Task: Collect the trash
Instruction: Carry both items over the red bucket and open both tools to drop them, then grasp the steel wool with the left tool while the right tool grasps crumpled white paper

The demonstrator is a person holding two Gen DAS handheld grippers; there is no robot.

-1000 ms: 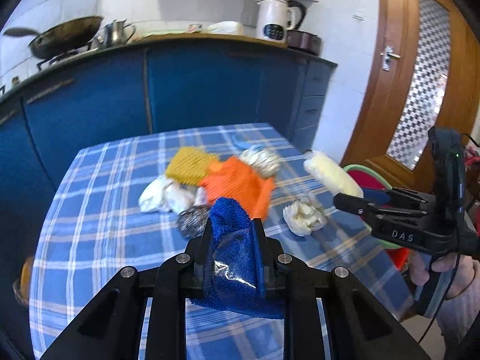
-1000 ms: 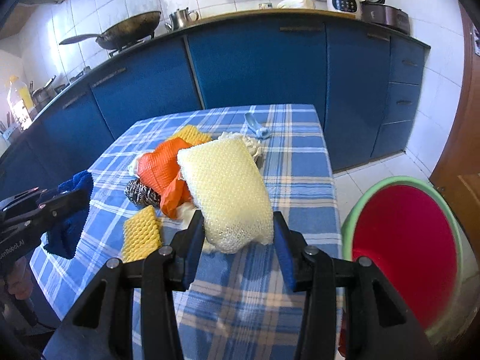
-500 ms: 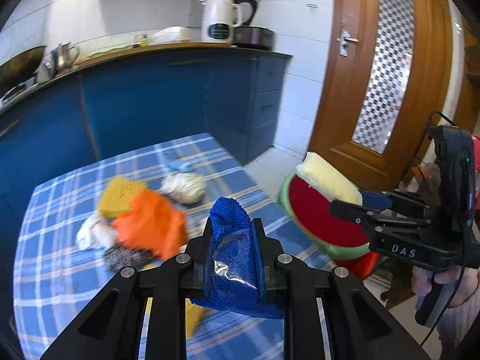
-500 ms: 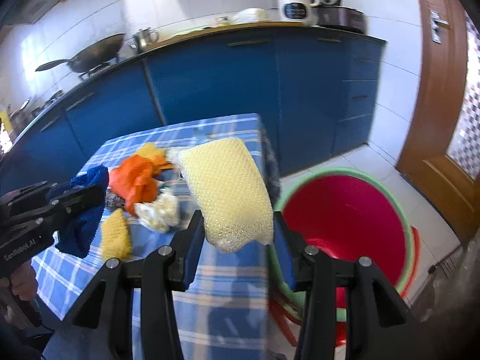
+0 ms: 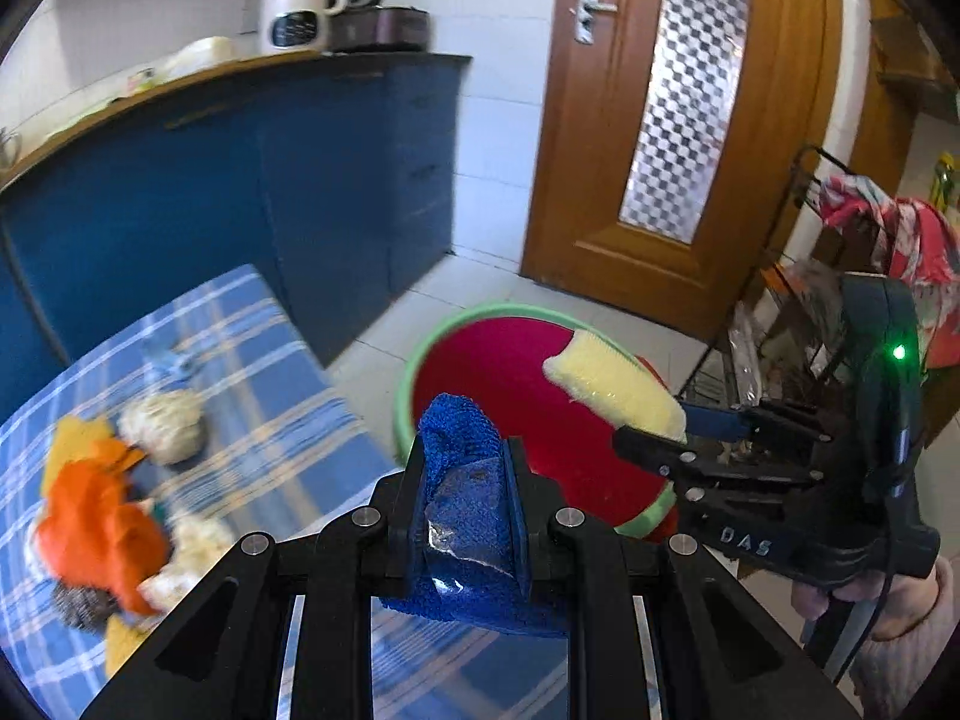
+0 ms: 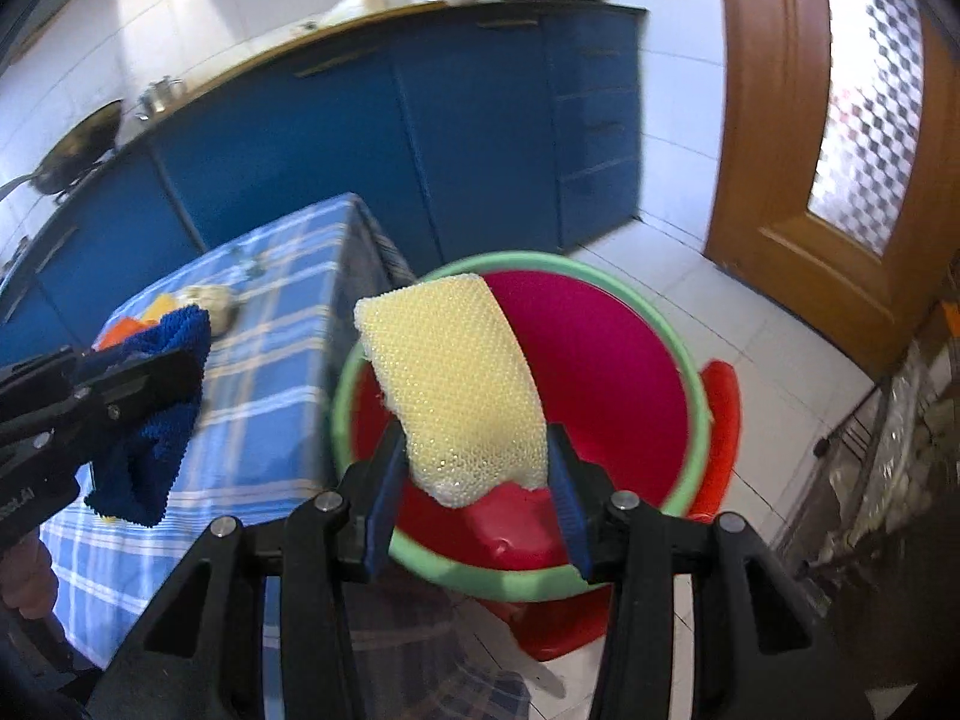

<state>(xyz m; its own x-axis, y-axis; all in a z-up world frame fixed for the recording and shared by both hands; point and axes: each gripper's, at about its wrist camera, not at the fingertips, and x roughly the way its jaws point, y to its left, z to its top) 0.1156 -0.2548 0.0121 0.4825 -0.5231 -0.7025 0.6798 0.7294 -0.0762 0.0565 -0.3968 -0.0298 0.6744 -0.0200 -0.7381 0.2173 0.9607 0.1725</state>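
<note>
Left gripper (image 5: 465, 504) clamps a blue cloth (image 5: 465, 516) at the near table edge. Right gripper (image 6: 474, 480) pinches a yellow sponge (image 6: 450, 384) — held above the red bin (image 6: 606, 372), green-rimmed, on the floor right of the checked table (image 5: 282, 384). Farther left on the table — orange rag (image 5: 99, 531), pale scrub ball (image 5: 162, 426). Far: blue cabinets (image 6: 420, 138), wooden door (image 5: 678, 120).

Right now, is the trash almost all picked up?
Not yet. Nothing shows in the red bin. In hand: the right gripper holds the yellow sponge over it, and the left gripper holds the blue cloth. The orange cloth and other scraps remain on the table.
</note>
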